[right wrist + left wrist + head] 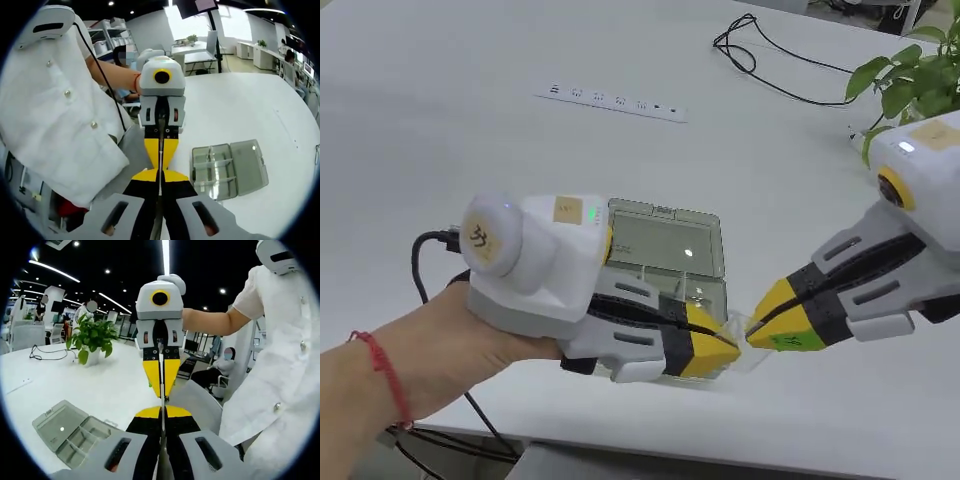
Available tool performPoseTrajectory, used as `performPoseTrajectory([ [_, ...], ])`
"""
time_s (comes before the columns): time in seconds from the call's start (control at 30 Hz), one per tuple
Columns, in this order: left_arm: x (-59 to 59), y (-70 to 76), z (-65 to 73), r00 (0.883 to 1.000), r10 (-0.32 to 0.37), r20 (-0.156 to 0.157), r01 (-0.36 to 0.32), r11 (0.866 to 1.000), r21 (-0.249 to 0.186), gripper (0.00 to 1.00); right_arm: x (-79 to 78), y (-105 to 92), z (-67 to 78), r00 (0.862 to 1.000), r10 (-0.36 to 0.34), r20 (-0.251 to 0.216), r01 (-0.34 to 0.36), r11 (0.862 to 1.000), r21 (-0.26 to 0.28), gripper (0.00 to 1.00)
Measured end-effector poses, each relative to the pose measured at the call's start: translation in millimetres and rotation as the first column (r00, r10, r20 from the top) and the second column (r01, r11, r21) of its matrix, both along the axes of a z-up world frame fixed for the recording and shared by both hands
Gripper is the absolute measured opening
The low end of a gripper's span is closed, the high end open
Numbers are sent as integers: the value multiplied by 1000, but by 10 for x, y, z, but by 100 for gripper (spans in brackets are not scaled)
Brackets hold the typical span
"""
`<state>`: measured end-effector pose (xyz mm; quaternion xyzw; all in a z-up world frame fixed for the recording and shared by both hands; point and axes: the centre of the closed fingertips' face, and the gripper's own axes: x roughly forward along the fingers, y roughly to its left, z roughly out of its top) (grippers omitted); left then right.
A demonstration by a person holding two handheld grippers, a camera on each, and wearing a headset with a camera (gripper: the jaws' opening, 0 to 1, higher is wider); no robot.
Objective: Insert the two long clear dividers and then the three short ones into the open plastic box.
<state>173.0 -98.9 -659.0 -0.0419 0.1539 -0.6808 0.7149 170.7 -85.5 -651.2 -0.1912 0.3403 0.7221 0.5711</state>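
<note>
White workbench [470,150]: left hand-held gripper [728,350], right hand-held gripper [753,338] clamped on clear divider [740,327].

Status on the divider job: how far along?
Done: several dividers already partition the open clear plastic box; exact count unclear. In hand: left gripper and right gripper both pinch one clear divider by its near corner. Left: seat it.

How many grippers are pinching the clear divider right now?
2. In the head view, the left gripper pinches the clear divider from the left and the right gripper from the right, tip to tip by the open box.
</note>
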Motion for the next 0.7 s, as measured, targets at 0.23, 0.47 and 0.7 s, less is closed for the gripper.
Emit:
performPoseTrajectory([
  [0.23, 5, 10, -11, 1000, 12, -2, -12, 1000, 2, 0, 8, 2, -12, 1000, 1, 11, -1, 1000, -3, 3],
  [0.47, 10, 27, -21, 1000, 25, -5, -24, 1000, 8, 0, 18, 13, -8, 1000, 0, 23, 1, 1000, -6, 3],
  [0.7, 34, 57, -36, 999, 41, -1, -41, 999, 16, 5, 34, 1, -5, 1000, -3, 30, 3, 1000, -11, 3],
])
